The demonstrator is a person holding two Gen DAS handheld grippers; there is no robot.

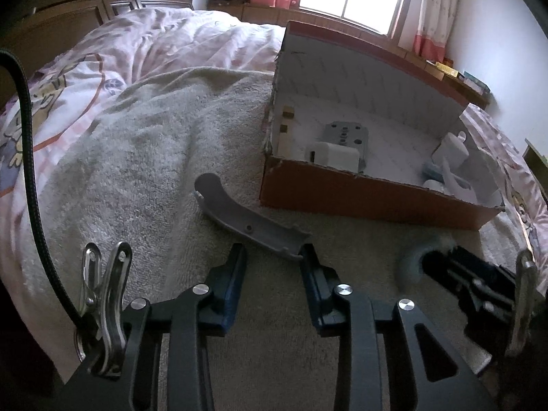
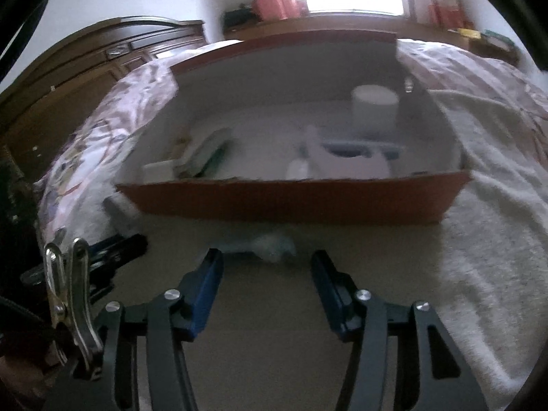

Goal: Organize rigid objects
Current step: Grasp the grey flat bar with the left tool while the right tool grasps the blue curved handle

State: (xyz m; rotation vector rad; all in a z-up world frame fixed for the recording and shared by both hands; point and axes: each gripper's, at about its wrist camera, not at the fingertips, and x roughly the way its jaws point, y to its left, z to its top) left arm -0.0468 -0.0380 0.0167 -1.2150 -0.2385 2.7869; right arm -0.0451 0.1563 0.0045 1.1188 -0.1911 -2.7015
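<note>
A grey curved plastic piece [image 1: 239, 215] lies on the beige towel [image 1: 144, 157] just left of an orange cardboard box [image 1: 359, 195]. My left gripper [image 1: 274, 250] is shut on its near end, one blue pad on each side. The right wrist view is blurred. There a pale blue object [image 2: 263, 246] rests on the towel in front of the box [image 2: 291, 205], at the tips of my right gripper [image 2: 267, 260]. Those jaws stand open and the pads are clear of it. The box holds a white charger block [image 1: 334, 156], a grey drilled plate [image 1: 346, 133] and a white cylinder [image 2: 375, 109].
The towel covers a bed with a pink patterned quilt [image 1: 178, 37]. A dark wooden headboard [image 1: 68, 10] stands at the back left, and a low sill with small items [image 1: 455, 75] runs under the window. My right gripper [image 1: 445, 270] reaches in at the left wrist view's right edge.
</note>
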